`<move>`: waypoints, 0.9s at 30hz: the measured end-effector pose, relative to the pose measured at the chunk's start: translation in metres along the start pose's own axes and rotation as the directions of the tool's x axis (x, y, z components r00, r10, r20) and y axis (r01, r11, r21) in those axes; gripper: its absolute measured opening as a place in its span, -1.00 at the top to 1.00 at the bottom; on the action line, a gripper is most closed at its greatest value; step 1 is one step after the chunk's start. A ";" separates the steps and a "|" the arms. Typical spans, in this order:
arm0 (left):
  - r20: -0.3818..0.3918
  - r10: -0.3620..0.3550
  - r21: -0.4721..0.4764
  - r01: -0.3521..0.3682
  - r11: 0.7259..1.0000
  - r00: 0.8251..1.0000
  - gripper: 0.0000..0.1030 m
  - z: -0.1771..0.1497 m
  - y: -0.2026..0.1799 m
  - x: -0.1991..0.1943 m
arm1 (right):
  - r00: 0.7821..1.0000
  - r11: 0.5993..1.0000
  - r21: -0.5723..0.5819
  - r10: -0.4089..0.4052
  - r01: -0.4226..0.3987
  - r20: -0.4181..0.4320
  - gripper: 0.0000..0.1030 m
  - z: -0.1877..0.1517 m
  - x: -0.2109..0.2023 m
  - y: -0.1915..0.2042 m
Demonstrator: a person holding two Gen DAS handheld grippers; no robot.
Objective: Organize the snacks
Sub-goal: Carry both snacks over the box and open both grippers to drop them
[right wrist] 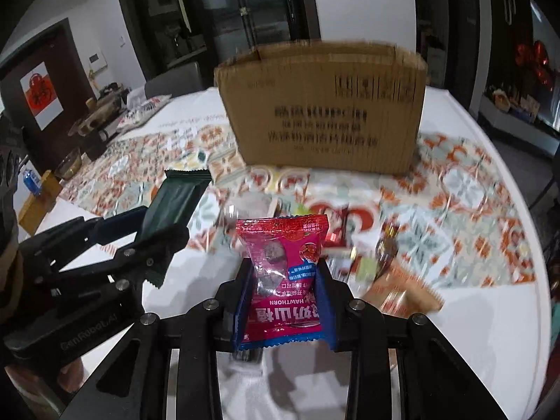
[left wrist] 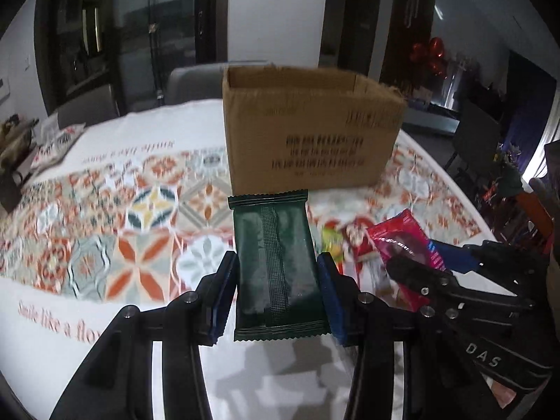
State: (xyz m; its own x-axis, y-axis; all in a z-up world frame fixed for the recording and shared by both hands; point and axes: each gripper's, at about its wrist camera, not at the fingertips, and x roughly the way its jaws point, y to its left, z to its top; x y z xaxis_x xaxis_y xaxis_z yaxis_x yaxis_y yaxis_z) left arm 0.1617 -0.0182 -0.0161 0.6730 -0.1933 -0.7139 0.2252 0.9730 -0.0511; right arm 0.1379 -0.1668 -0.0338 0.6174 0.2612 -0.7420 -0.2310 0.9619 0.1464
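Both tools are matte black plastic. The left gripper [left wrist: 276, 273] has two flat fingers faced with dark blue pads [left wrist: 329, 294], each finger carried on paired black linkage bars pinned with round silver screws [left wrist: 364, 297]. The right gripper [right wrist: 285, 297] is built the same — blue pads [right wrist: 241, 311], slotted black bars, silver screws [right wrist: 357, 304] at the joints. Seen from the left wrist, its side [left wrist: 483, 357] bears pale letters reading "DAS". Seen from the right wrist, the left gripper's body [right wrist: 87, 332] carries embossed lettering — apparently "GenRobot.AI".
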 end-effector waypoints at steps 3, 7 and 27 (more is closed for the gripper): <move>0.027 0.003 0.014 -0.003 1.000 1.000 0.12 0.019 0.001 -0.001 | 0.999 1.000 -0.003 -0.015 0.015 0.044 0.33 0.018 -0.010 -0.002; 0.046 -0.016 0.027 0.014 1.000 0.999 0.12 0.046 0.001 -0.001 | 0.995 0.999 -0.013 -0.036 0.038 0.091 0.33 0.046 -0.019 -0.004; 0.087 -0.045 0.115 0.035 0.993 0.995 0.12 0.170 -0.001 0.034 | 0.982 0.995 -0.070 -0.058 0.072 0.178 0.32 0.181 -0.008 -0.039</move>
State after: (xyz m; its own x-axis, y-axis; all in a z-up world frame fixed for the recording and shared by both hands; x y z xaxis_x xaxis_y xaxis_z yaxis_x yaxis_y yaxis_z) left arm 0.3039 -0.0475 0.0780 0.7206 -0.2475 -0.6476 0.3285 0.9445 0.0045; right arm 0.2784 -0.1921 0.0845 0.7536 0.2149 -0.6212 -0.2379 0.9702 0.0471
